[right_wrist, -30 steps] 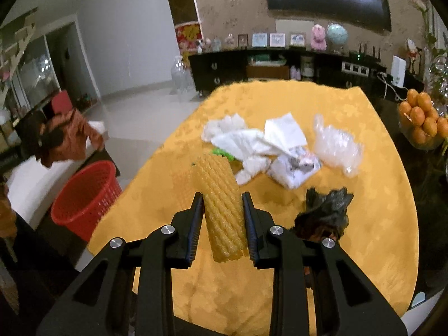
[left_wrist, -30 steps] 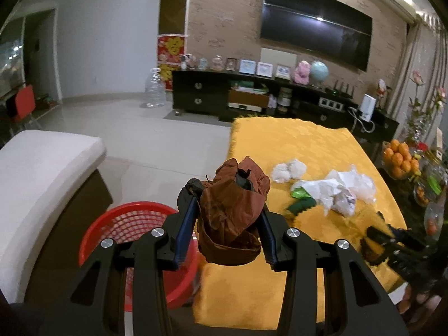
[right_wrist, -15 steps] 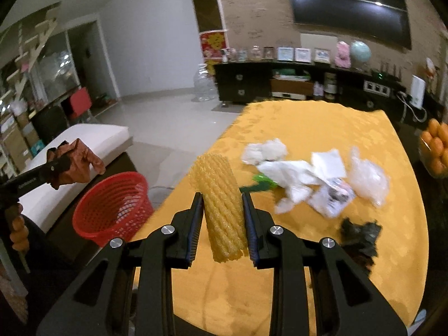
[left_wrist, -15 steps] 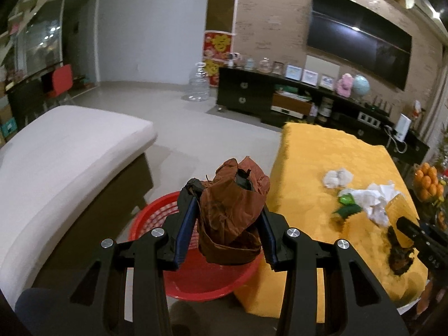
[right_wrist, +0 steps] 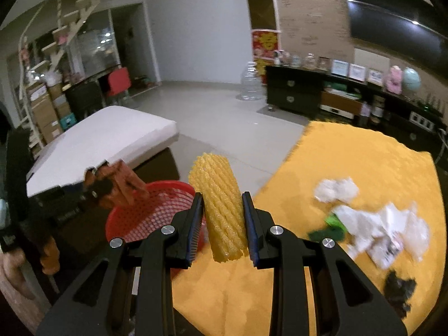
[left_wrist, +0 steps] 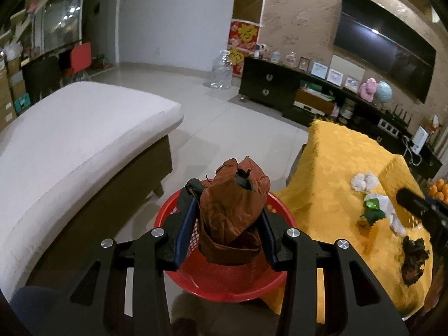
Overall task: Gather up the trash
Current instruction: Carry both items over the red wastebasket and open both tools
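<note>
My left gripper (left_wrist: 228,218) is shut on a crumpled brown bag (left_wrist: 232,218) and holds it right above the red mesh basket (left_wrist: 232,282) on the floor. My right gripper (right_wrist: 222,218) is shut on a yellow foam net sleeve (right_wrist: 219,204), over the table's left edge near the basket (right_wrist: 140,218). The left gripper with the brown bag (right_wrist: 120,184) shows in the right wrist view over the basket's far rim. White paper and plastic scraps (right_wrist: 375,224), a green wrapper (right_wrist: 333,221) and a black crumpled bag (right_wrist: 397,285) lie on the yellow tablecloth (right_wrist: 364,162).
A white cushioned bench (left_wrist: 70,140) stands left of the basket. A black TV cabinet (left_wrist: 308,95) with frames and a large water bottle (left_wrist: 222,70) stand at the back. Oranges (left_wrist: 439,190) sit at the table's right edge.
Both grippers have swung left, off the table toward the basket. The left one with the brown bag now hangs over the basket. The right one still holds the foam sleeve.
</note>
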`<state>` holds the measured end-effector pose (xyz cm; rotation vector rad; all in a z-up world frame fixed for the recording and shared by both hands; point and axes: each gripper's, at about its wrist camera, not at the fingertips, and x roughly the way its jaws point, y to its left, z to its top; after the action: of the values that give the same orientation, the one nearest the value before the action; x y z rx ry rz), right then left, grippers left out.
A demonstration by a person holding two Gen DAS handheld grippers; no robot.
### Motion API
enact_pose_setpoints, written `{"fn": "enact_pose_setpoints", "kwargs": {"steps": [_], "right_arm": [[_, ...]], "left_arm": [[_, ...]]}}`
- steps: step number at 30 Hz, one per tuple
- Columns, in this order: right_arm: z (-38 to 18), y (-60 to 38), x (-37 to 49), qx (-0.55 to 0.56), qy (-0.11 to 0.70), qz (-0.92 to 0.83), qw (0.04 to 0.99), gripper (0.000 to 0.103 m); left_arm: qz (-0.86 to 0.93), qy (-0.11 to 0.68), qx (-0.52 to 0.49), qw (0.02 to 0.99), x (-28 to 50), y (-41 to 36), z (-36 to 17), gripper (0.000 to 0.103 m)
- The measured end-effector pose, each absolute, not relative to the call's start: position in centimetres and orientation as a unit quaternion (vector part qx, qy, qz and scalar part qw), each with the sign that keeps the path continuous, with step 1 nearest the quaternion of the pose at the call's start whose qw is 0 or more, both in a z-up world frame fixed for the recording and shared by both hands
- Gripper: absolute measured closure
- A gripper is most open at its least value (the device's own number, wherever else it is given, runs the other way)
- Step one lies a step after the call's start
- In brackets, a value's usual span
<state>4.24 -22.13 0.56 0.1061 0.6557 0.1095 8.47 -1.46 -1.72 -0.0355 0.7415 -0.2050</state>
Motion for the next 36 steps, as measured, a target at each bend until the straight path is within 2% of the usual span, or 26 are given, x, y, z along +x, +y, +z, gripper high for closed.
{"fn": "enact_pose_setpoints", "kwargs": {"steps": [7,14,26,29,31,34,36], "right_arm": [[0.3,-19.4,8.6,0.052,0.335,0.121,0.933,0.075],[-3.8,-17.9,11.0,0.077,0.393,0.156,0.903,0.075],[-6.6,-14.8,12.8,0.088,0.441,0.173,0.876,0.074],[-7.3,-14.6,13.0,0.098,0.451,0.177,0.869,0.066],[-7.6,-14.9,13.0,0.109,0.455,0.178,0.866,0.056],[-7.5,-15.3,12.9,0.116,0.451,0.176,0.867,0.05],[-7.2,-15.5,12.8,0.122,0.446,0.178,0.868,0.048]], "left_arm": [[-0.067,0.393,-0.023,0.917,9.9,-0.2,-3.3,0.063],[-0.061,0.447,-0.023,0.892,11.4,-0.6,-6.3,0.063],[-0.05,0.486,-0.021,0.872,12.3,-0.3,-8.4,0.063],[-0.048,0.488,-0.023,0.871,12.3,-0.1,-8.5,0.062],[-0.05,0.494,-0.029,0.868,12.3,0.1,-8.7,0.061],[-0.052,0.497,-0.036,0.866,12.4,0.3,-8.8,0.059],[-0.056,0.493,-0.036,0.867,12.3,0.2,-8.7,0.054]]}}
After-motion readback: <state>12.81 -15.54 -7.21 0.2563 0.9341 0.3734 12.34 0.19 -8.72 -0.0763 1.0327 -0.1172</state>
